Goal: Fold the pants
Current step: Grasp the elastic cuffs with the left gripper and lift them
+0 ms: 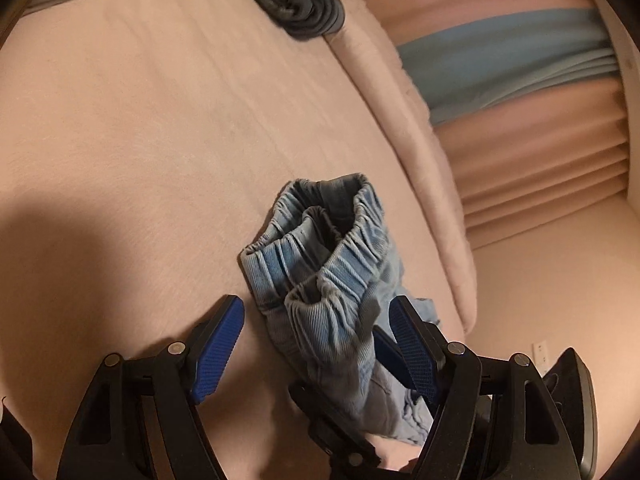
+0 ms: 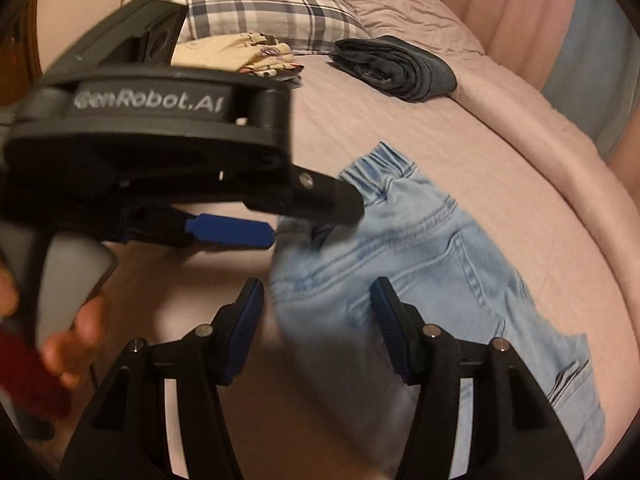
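Nearest, my left gripper (image 1: pixel 316 344) stands wide open, its blue pads (image 1: pixel 218 354) spread to either side of the light-blue denim pants (image 1: pixel 332 276). The fabric passes between the pads; the right-hand pad looks close against the cloth, but I cannot tell whether it presses it, and the pads are not closed on it. My right gripper (image 2: pixel 316 312) is likewise wide open, with the pants (image 2: pixel 420 264) lying under and between its fingers (image 2: pixel 248 320), nothing clamped.

In the right wrist view, the left gripper (image 2: pixel 316 216) crosses the frame from the left, its tip over the bunched elastic waistband (image 2: pixel 384 164). My hand (image 2: pixel 72 344) shows at the lower left on its grip.

The pants lie crumpled on the pink bed sheet (image 1: pixel 160 140), waistband gathered and raised, back pocket facing up in the right wrist view.

Farther off, a folded dark garment (image 2: pixel 396 68) rests near the bed edge, a folded yellow patterned garment (image 2: pixel 240 54) lies to its left, and a plaid pillow (image 2: pixel 264 8) sits behind. Pink and blue curtains (image 1: pixel 508 64) hang beyond the bed.
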